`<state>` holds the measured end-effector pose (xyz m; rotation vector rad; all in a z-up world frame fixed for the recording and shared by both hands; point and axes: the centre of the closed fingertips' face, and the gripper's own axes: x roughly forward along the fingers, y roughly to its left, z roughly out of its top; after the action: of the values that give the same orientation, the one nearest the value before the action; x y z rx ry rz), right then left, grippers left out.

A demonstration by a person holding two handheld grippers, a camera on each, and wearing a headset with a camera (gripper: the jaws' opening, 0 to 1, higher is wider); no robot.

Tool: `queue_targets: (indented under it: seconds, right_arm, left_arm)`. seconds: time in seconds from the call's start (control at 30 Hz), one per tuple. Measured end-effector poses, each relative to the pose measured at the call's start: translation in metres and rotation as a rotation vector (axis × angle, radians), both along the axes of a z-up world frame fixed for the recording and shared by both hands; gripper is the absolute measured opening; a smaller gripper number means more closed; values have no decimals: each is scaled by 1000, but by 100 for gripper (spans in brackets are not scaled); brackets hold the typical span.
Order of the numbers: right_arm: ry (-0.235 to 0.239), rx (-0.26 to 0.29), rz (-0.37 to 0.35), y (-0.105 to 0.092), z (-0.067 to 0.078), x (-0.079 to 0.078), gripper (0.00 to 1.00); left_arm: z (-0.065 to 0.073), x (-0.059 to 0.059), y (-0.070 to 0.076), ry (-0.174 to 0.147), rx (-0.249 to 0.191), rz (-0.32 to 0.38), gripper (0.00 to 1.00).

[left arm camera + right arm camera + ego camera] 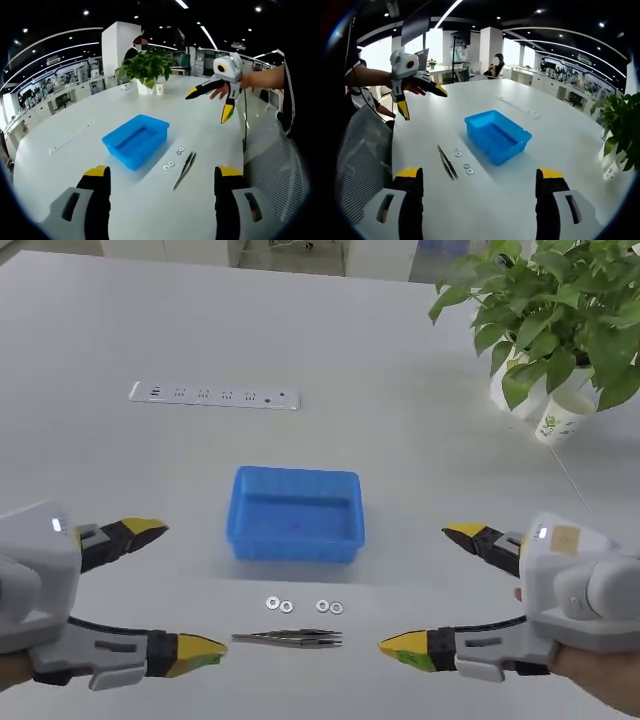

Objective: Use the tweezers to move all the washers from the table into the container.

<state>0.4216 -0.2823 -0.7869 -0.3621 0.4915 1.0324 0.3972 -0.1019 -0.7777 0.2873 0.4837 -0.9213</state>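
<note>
A blue plastic container (296, 514) (135, 139) (497, 135) stands in the middle of the white table. In front of it lie several small metal washers (303, 606) (173, 157) (463, 160) in a row. Nearer still lie the dark tweezers (288, 638) (185, 169) (447, 162), flat on the table. My left gripper (172, 588) (162, 179) (420, 102) hovers open at the left of the tweezers. At their right my right gripper (432, 590) (479, 181) (209, 104) is open too. Neither holds anything.
A white power strip (214, 396) lies beyond the container. A potted green plant (552, 320) (146, 68) (621, 120) in a white pot stands at the far right. A grey mesh chair (362, 155) sits at the table's near edge. People sit at desks in the background.
</note>
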Motion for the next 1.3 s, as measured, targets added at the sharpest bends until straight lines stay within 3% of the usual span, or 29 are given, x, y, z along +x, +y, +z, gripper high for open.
queue_targets:
  seconds: [0.37, 0.57, 0.87, 1.2, 1.3]
  right_arm:
    - [-2, -36, 71, 7, -5, 4, 88]
    - [16, -85, 132, 13, -16, 1, 83]
    - [29, -152, 252, 23, -30, -6, 69]
    - [38, -217, 379, 39, -45, -14, 56]
    - [40, -238, 413, 42, -49, -16, 52]
  left_arm:
    - [-14, 3, -11, 34, 73, -102, 78]
    - [-25, 4, -15, 55, 121, -152, 71]
    - [-50, 3, -17, 96, 274, -254, 57]
    - [-74, -1, -18, 145, 369, -336, 42]
    - [-83, -4, -18, 164, 417, -373, 37]
